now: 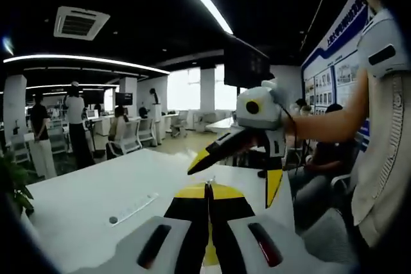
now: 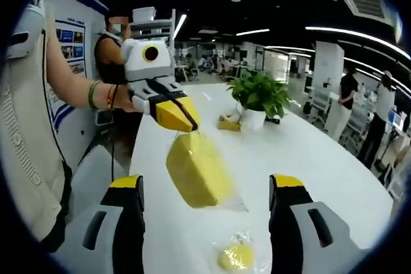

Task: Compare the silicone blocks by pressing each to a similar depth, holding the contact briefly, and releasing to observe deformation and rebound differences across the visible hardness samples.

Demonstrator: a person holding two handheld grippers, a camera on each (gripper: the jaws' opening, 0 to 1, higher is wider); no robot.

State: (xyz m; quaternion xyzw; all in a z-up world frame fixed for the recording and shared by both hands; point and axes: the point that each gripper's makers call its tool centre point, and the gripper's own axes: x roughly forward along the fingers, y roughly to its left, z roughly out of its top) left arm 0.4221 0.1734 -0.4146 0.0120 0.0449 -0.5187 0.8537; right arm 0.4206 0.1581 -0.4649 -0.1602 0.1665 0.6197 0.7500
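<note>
Two hand-held grippers — left [image 2: 186, 120] pinching bagged yellow block [image 2: 198, 170], right [image 2: 205, 206] spread wide.

White table [image 2: 334, 158] bears potted plant [image 2: 259, 101] and small yellow block [image 2: 235, 256].

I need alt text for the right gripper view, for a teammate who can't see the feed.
The left gripper, jaws shut, pinches the top of a yellow silicone block in clear wrap and holds it up over a white table. The right gripper waits below with jaws wide open, a smaller yellow piece between them and a potted plant beyond.
</note>
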